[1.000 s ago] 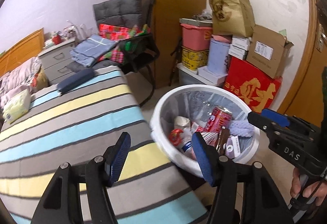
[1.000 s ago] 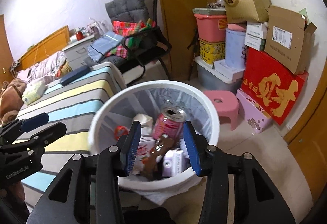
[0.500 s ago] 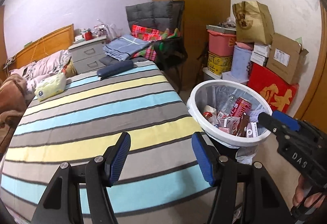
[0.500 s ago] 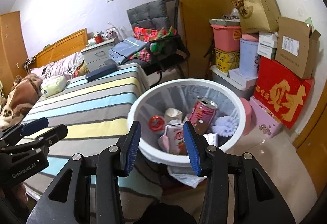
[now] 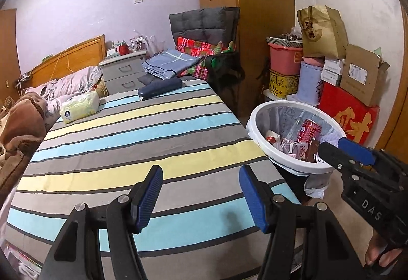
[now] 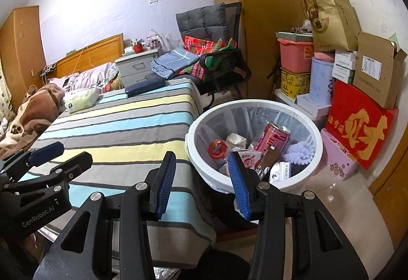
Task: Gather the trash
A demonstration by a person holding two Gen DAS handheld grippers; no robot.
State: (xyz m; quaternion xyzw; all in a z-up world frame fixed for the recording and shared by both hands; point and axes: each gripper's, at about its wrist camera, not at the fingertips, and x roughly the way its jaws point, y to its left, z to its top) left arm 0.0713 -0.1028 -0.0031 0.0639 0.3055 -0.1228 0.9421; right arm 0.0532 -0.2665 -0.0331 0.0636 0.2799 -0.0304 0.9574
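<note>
Trash (image 6: 257, 149) is sitting in the white bin (image 6: 315, 132) beside the striped bed (image 5: 132, 142). Both the left gripper (image 5: 201, 194) and the right gripper (image 6: 201, 181) are hovering wide apart, gripping nothing.

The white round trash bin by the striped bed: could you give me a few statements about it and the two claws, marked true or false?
1. The white round trash bin holds a red drink can. True.
2. The right gripper clamps the can. False: its jaws are open and empty.
3. The bin stands on the striped bed. False: it stands beside the bed.
4. The left gripper is open, holding nothing. True.
5. A yellow-green tissue pack lies on the bed. True.
</note>
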